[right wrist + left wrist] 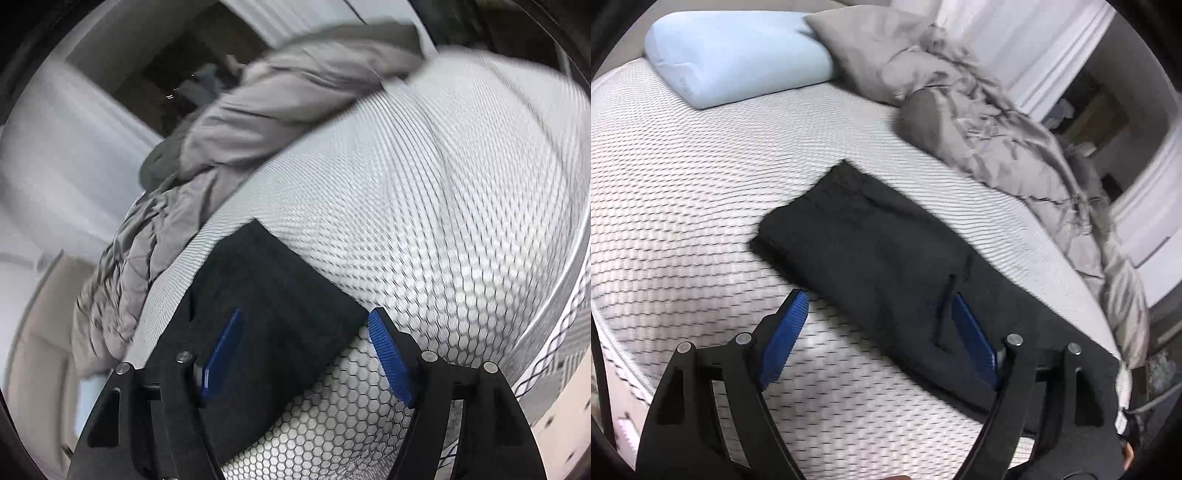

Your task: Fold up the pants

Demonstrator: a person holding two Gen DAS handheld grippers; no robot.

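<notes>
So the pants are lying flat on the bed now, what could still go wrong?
The black pants lie close to the mattress edge nearest the grippers, so a nudge might slide them off. Both the left gripper and the right gripper hang open just above the cloth; one finger could snag it and pull the fold apart. The crumpled grey blanket leaves little room on that side.

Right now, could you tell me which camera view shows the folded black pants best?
The left wrist view: the pants lie nearly whole on the mattress, both far corners visible. The right wrist view shows only one end of the pants, blurred and partly behind the gripper's finger.
</notes>
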